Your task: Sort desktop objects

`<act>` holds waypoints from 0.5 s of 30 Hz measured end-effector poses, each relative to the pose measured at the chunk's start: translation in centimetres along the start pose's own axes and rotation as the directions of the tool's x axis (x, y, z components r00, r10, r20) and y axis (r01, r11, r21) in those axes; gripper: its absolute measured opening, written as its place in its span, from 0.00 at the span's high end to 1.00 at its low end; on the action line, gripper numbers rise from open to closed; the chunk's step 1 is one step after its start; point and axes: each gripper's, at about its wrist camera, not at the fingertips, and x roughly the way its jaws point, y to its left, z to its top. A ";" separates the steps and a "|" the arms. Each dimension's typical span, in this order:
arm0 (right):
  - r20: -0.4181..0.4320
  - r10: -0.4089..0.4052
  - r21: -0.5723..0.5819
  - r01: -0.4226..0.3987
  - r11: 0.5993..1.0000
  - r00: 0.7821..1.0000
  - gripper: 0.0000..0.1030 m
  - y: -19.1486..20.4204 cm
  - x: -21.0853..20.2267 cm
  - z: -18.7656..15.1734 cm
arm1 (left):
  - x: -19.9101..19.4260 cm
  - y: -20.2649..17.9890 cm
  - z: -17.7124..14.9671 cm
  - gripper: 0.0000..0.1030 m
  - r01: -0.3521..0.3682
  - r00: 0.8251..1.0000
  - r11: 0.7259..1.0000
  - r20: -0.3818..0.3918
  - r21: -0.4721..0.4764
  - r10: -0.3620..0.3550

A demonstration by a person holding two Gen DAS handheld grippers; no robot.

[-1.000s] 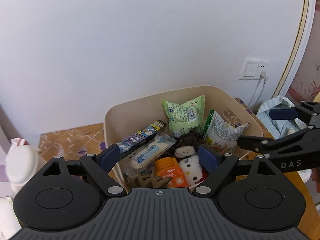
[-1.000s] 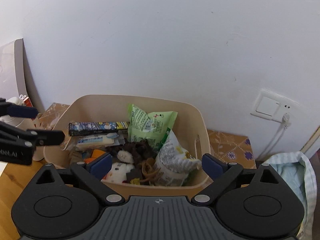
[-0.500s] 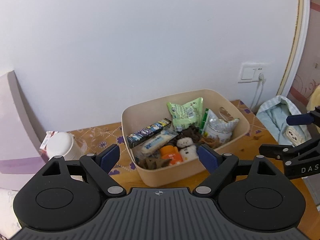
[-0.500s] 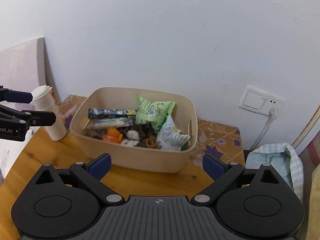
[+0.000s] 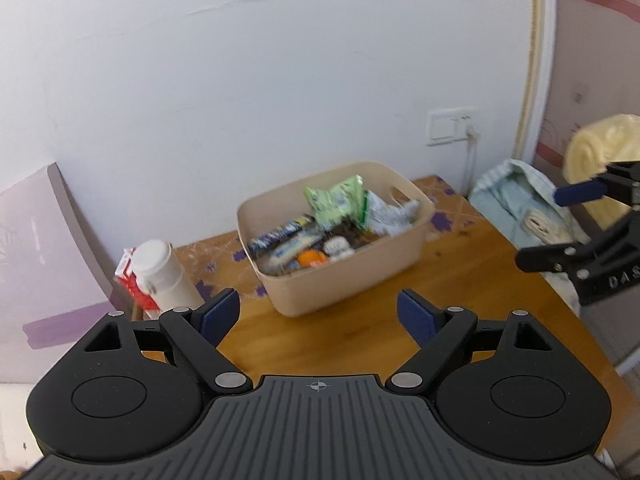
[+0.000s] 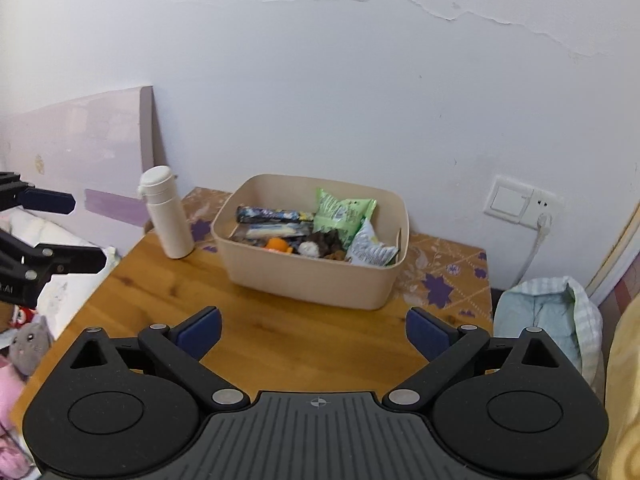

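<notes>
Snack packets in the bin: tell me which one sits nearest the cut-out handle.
The white-and-green packet, leaning in the corner beside the handle slot; the bright green packet stands further back, toward the wall.

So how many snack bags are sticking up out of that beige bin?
2. A green bag stands at the back of the beige bin, and a white-and-green bag leans at its right end. More may lie buried underneath.

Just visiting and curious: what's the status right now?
Both grippers, left and right, open, empty. Bin full on table. Nothing between.
</notes>
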 end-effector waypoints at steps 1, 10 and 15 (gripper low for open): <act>0.001 0.002 -0.004 -0.002 1.000 1.000 0.03 0.1 -0.8 -0.2 | -0.7 -0.2 -0.4 0.15 0.000 1.000 1.000 0.001 0.003 0.000; -0.003 0.023 -0.050 -0.023 0.998 1.000 0.01 1.4 -6.7 -2.1 | -7.0 -1.7 -3.0 0.15 0.023 1.000 1.000 0.018 0.006 -0.024; -0.015 0.034 -0.081 -0.035 0.996 0.999 0.00 2.4 -9.0 -2.8 | -10.3 -2.3 -3.7 0.15 0.034 0.999 0.999 0.036 -0.006 -0.034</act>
